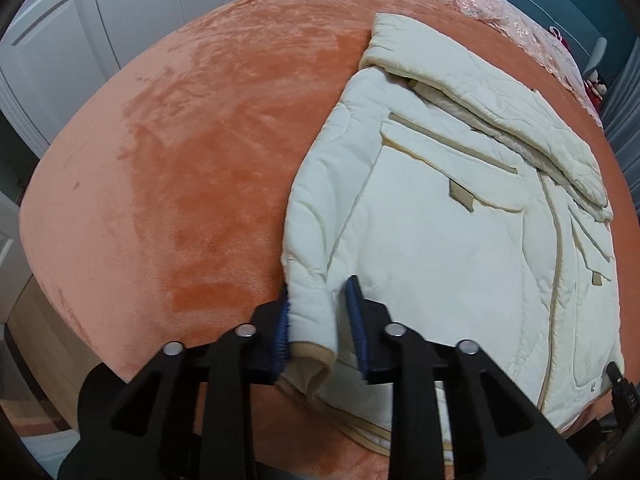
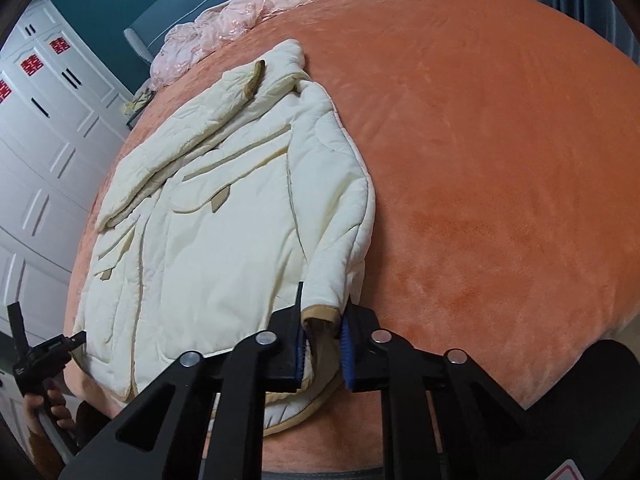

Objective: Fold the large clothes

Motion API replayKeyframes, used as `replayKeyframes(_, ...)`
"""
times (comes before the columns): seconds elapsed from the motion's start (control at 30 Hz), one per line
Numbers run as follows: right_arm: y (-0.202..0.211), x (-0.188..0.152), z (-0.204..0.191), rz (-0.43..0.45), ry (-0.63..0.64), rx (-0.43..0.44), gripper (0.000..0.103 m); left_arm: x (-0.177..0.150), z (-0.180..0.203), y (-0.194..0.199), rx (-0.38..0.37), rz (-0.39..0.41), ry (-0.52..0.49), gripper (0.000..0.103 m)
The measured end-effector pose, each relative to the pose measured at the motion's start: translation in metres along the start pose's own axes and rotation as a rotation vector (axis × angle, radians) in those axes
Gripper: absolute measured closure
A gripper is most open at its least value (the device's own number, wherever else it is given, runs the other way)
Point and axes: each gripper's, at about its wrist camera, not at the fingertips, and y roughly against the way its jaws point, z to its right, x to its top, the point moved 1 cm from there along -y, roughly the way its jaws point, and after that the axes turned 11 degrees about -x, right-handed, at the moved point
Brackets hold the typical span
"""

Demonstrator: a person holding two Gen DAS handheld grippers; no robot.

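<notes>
A cream quilted jacket [image 1: 440,240] with tan trim lies flat on an orange bed cover [image 1: 180,160]; it also shows in the right wrist view [image 2: 224,220]. One sleeve is folded across the chest toward the collar. In the left wrist view, the gripper [image 1: 320,328] has its blue pads on both sides of a sleeve cuff [image 1: 312,320] at the near edge, with a gap around the fabric. In the right wrist view, the gripper [image 2: 322,344] straddles the tan-edged cuff [image 2: 320,312] of a sleeve, its pads close on both sides.
A pink lace bedspread [image 2: 248,8] is bunched at the head of the bed. White wardrobe doors [image 2: 40,120] stand to the side. The other hand-held gripper [image 2: 44,356] shows at the lower left of the right wrist view. The orange bed cover [image 2: 500,160] spreads wide beside the jacket.
</notes>
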Motion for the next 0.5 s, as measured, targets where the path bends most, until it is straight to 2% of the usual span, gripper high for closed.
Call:
replayKeyframes(0.13, 0.036, 0.005, -0.006, 0.077, 0.089, -0.005, 0.098, 0.001, 0.009, 0.03, -0.03, 0.048, -0.047, 0.095)
replayKeyframes(0.27, 0.075, 0.001, -0.012, 0.122, 0.237, -0.029, 0.099, -0.001, 0.014, 0.07, -0.074, 0.082, -0.102, 0.096)
replayKeyframes(0.4, 0.109, -0.023, -0.015, 0.093, 0.41, -0.061, 0.099, -0.024, 0.018, 0.111, -0.067, 0.075, -0.192, 0.096)
replayKeyframes(0.5, 0.134, -0.057, -0.01, 0.017, 0.552, -0.078, 0.099, -0.055, 0.015, 0.141, -0.035, 0.033, -0.245, 0.096)
